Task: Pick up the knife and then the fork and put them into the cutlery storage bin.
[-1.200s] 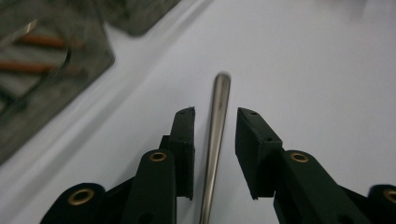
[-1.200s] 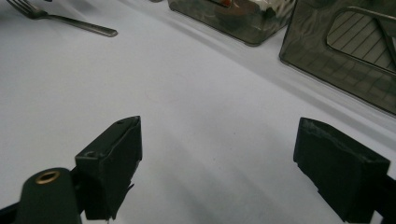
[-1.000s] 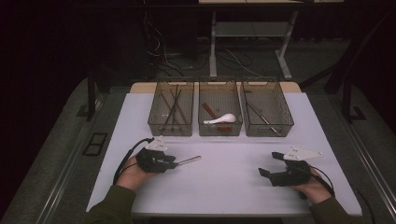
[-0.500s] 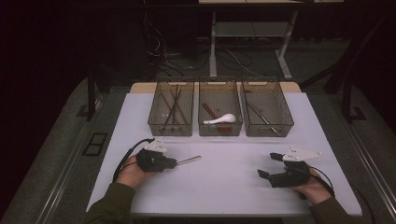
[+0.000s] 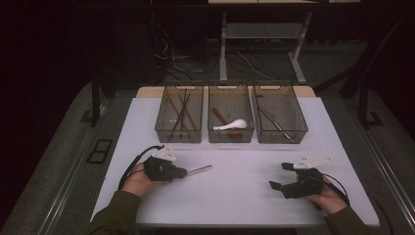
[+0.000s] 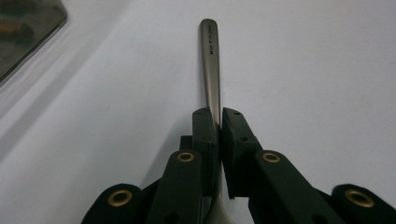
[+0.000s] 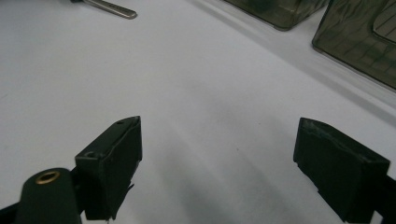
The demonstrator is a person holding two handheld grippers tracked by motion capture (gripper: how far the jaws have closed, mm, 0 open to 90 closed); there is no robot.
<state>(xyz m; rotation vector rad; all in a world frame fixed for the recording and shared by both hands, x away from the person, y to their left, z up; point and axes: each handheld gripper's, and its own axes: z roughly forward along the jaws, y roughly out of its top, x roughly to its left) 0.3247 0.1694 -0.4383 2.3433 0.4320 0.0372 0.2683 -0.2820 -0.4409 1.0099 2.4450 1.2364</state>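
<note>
High view: the white table (image 5: 244,196) is being looked down on, and three clear mesh bins are being shown in a row on the far side of both grippers, the left bin (image 5: 179,119) with dark sticks, the middle bin (image 5: 231,120) with a white ceramic spoon (image 5: 233,125), the right bin (image 5: 280,119) with slim metal pieces. The left gripper (image 5: 182,172) is being held low over the table, its jaws pointing toward the right gripper (image 5: 275,186), which is being kept well apart with its jaws spread wide and nothing between them.

A metal utensil handle (image 5: 199,170) is being gripped by the left gripper. Its jaws have just been closing, and in the left gripper view the left gripper (image 6: 219,126) is being shown clamped on the handle (image 6: 211,65), which is running straight out ahead of the pads along the gripper's own line; the working end is being hidden beneath the gripper body, so the kind of utensil cannot be told.

The long axis is lying level and across the table, while the bins are lying off to one side of that line. A lift and a swing toward the bins is judged to be the likely next need, and the left hand is the nearer one. In the right gripper view the handle tip (image 7: 112,8) is being seen far ahead of the open right gripper (image 7: 219,158).
</note>
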